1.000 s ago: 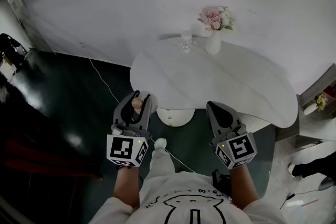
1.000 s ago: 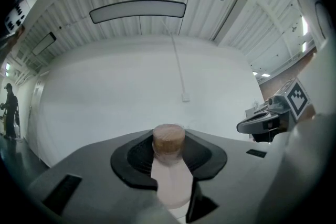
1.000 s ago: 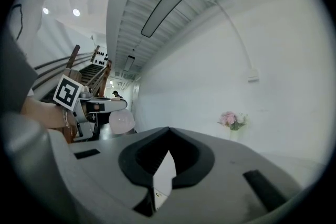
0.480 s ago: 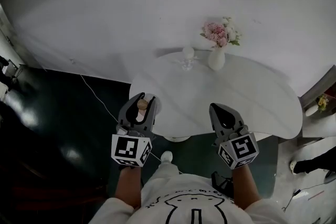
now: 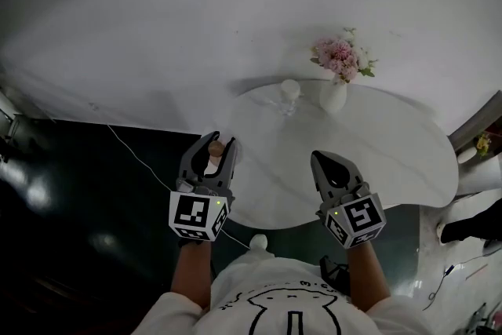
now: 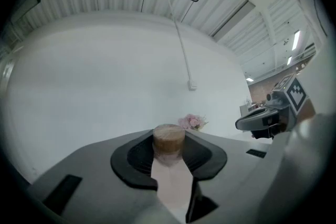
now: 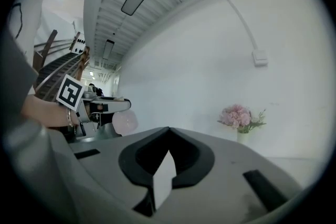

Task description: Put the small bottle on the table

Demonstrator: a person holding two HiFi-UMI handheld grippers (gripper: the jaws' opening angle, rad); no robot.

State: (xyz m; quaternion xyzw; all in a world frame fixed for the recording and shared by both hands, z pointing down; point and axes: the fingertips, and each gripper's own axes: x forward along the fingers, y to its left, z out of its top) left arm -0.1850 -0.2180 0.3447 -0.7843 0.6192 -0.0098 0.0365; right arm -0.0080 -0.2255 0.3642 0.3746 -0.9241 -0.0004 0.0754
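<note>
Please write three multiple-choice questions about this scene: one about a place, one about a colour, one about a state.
1. Where does the vase stand?
A) on a shelf
B) on the white table
C) on a chair

2. What colour are the flowers?
A) pink
B) blue
C) yellow

3. In what state is the left hand-held gripper?
A) open and empty
B) shut on the small bottle
C) shut on a spoon

Answers: 1 B, the head view shows it on the tabletop near the far edge. 2 A, the blooms are pink. 3 B, the left gripper view shows the jaws clamping the bottle.
</note>
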